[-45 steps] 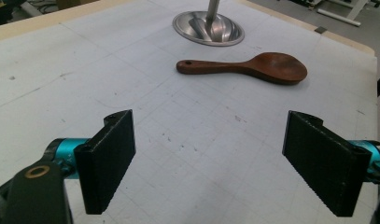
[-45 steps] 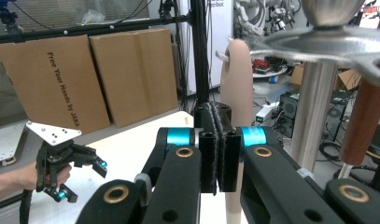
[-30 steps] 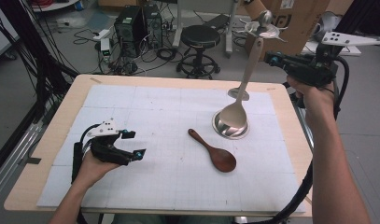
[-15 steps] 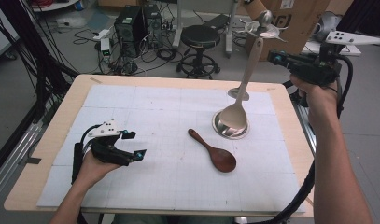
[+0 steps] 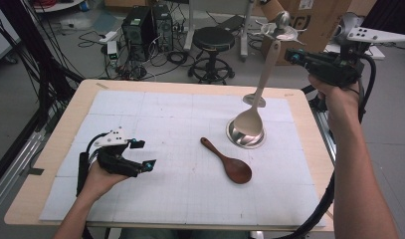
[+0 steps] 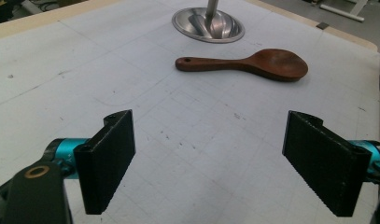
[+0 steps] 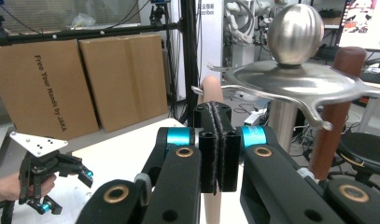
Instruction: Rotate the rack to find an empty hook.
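At the far right of the table (image 5: 65, 119), the right gripper (image 5: 295, 56) is held high in the person's hand, its jaws closed on the upper handle of a pale beige spoon (image 5: 250, 122). From the right gripper view the two black pads are pressed flat together with the handle's rounded tan tip (image 7: 211, 91) rising just behind them and its shaft showing below. The spoon is long, smooth and matt, a light sandy colour, with an oval bowl; it hangs steeply, bowl down, over the round steel base (image 5: 246, 135) of a utensil stand, and whether the bowl touches that base cannot be told. The stand's post rises to a flat steel disc with hooked arms and a ball knob (image 7: 295, 32); a reddish-brown handle (image 7: 337, 112) hangs beside the post. A dark wooden spoon (image 5: 229, 162) lies flat on the white gridded mat (image 5: 140, 114), just beside the steel base. The left gripper (image 5: 140, 155) rests low at the near left of the mat, its jaws wide apart and holding nothing, well apart from both spoons.
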### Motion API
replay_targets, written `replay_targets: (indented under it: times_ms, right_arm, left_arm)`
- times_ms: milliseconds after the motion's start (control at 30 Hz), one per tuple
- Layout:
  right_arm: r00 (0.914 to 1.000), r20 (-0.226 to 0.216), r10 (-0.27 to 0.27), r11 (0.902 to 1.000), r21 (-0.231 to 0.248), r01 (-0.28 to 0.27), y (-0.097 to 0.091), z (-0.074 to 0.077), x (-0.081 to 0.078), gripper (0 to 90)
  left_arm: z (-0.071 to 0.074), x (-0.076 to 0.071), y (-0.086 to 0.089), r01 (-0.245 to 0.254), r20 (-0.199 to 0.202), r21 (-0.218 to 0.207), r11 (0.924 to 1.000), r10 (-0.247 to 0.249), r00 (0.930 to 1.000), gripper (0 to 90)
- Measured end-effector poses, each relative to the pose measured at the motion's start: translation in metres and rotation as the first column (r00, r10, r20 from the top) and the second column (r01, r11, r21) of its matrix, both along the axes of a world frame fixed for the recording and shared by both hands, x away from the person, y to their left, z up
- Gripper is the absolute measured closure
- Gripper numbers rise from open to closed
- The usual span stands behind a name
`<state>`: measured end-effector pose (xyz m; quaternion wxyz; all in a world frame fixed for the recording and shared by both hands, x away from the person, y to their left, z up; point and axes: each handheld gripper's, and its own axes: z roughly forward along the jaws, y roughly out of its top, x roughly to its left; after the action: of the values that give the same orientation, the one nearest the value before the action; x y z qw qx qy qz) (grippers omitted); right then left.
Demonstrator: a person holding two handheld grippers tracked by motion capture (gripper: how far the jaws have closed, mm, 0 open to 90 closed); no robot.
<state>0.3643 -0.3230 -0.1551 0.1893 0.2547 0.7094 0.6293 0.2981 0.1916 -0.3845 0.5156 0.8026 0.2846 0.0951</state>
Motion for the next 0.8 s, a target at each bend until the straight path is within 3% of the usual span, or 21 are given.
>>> replay_targets:
  times_ms: [800]
  right_arm:
    - [0.9997,0.004,-0.023,0.9994,-0.024,0.023,0.016,0.002,0.006,89.7]
  left_arm:
    - [0.001,0.000,0.001,-0.007,0.001,-0.013,0.9999,0.007,1.0000,17.8]
